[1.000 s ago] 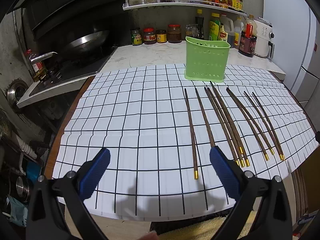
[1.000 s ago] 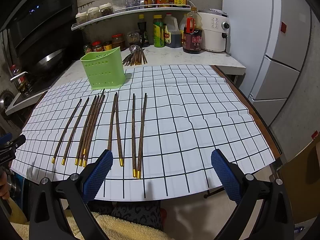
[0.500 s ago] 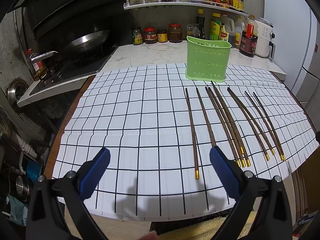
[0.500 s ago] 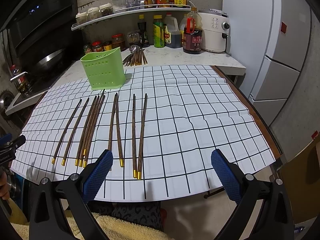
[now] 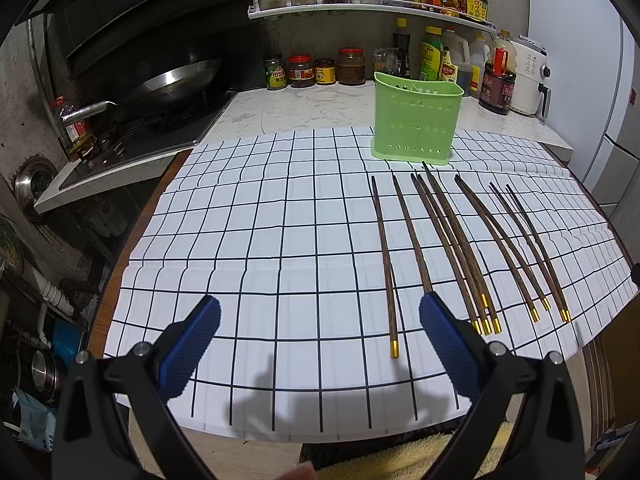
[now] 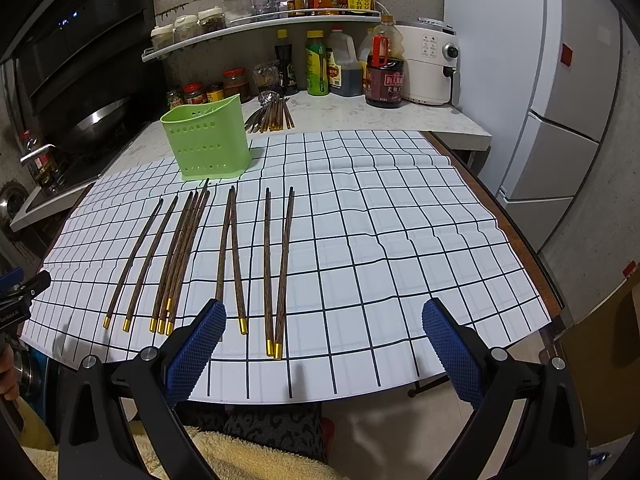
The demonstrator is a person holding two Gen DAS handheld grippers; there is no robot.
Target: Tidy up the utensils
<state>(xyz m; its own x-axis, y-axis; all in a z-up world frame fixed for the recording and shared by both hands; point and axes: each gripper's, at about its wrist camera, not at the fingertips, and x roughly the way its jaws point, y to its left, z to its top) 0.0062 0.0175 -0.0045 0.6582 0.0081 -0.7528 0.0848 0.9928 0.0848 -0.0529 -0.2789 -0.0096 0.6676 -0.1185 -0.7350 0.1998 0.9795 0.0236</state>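
Several dark wooden chopsticks point(image 5: 444, 240) with gold ends lie side by side on a white checked cloth point(image 5: 260, 240), gold ends towards me. A green perforated utensil holder point(image 5: 416, 120) stands upright just beyond their far tips. My left gripper point(image 5: 320, 312) hovers open over the cloth's near edge, its right pad next to the leftmost chopsticks. In the right wrist view the chopsticks point(image 6: 232, 252) and the holder point(image 6: 206, 146) sit left of centre. My right gripper point(image 6: 324, 316) is open above the near edge, with the rightmost pair between its pads.
Jars, sauce bottles point(image 6: 318, 64) and a white appliance point(image 6: 428, 64) line the counter behind. More chopsticks and spoons point(image 6: 272, 114) lie on the counter behind the holder. A wok point(image 5: 168, 84) sits on the stove at left. A fridge point(image 6: 560, 100) stands at right.
Both grippers have barely moved; the left wrist view has crept slightly forward. Nothing has been picked up or shifted.
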